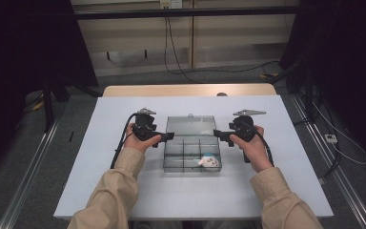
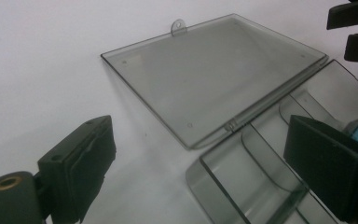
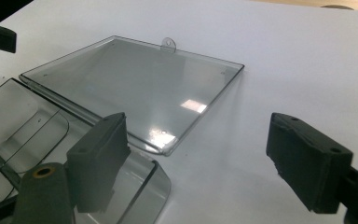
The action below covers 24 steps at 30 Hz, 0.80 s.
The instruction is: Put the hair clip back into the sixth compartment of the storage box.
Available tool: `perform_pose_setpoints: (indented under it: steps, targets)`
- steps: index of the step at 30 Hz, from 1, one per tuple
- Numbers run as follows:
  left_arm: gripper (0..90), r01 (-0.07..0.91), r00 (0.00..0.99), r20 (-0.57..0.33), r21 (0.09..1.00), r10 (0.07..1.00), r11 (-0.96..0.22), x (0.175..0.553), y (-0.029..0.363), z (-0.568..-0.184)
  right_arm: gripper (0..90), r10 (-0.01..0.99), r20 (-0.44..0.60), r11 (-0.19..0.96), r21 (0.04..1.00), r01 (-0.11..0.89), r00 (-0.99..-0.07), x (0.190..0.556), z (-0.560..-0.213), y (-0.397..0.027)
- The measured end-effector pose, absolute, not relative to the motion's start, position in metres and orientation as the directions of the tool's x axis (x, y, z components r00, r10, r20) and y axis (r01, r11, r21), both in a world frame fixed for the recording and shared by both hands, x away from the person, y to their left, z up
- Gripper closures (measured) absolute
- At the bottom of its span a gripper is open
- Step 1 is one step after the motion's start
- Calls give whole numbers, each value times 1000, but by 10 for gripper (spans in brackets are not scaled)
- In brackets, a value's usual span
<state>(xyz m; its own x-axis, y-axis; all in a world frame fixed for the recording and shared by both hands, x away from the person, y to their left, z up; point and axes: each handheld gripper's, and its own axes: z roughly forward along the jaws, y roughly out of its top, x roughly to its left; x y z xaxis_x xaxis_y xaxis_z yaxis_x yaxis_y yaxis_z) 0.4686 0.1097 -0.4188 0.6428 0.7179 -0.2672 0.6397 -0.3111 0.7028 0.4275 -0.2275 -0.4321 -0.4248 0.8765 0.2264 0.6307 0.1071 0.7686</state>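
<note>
Both grippers flank the clear compartment box (image 1: pixel 192 151) mid-tabletop (image 1: pixel 124 191), left gripper (image 1: pixel 167 136) and right gripper (image 1: pixel 218 134) jaws wide and empty; it looks light, stiff, slippery plastic, so take the flat-lying lid (image 1: pixel 190 125) by its far tab.

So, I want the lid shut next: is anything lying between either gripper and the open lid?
Nothing visible does. The lid lies flat and bare on the table, with the left gripper and right gripper at its sides.
</note>
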Motion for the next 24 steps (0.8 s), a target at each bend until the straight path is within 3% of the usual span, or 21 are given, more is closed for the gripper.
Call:
perform_pose_setpoints:
  steps: [24]
  targets:
    - [141, 709, 573, -315, 653, 756, -265, 508, 81, -445, 266, 882, 300, 44, 716, 696, -364, 468, -454, -209]
